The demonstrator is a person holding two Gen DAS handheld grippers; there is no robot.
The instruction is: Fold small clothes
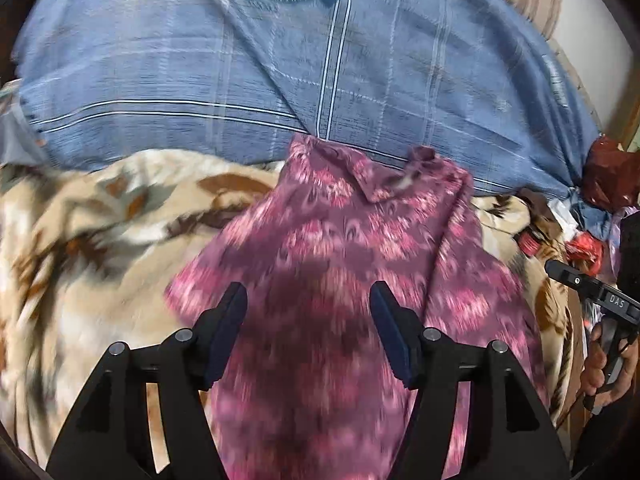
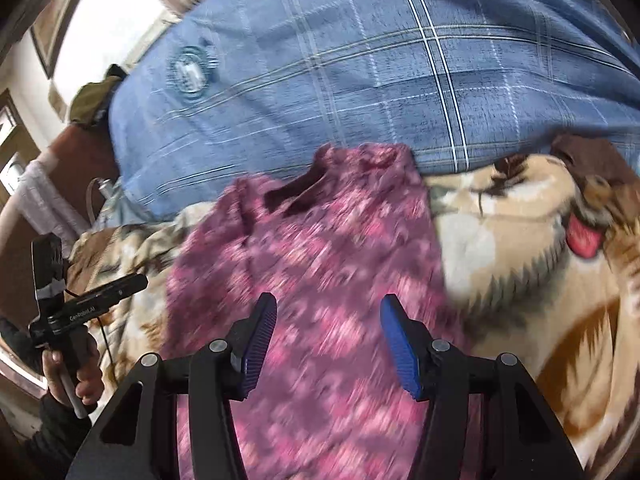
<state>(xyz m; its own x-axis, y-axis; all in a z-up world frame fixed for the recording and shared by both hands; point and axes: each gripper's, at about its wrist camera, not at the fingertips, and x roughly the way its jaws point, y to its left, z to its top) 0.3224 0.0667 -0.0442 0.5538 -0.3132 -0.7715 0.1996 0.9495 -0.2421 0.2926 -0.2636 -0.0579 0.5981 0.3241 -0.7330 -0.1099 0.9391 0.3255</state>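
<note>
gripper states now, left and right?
Left gripper: open, empty, above the pink patterned garment.
Right gripper: open, empty, above the same garment.

Surface: I see a bed, covered by a plush beige blanket with brown and white animal print (image 1: 92, 248), rumpled.
Far side: a big blue checked cloth with white stripes (image 1: 248, 80) lies spread past the blanket, its near edge overlapping it.
On the blanket: a small pink-and-maroon patterned collared shirt (image 1: 332, 248), laid lengthwise, collar end touching the blue cloth.
Sharpness: I get both views blurred.
</note>
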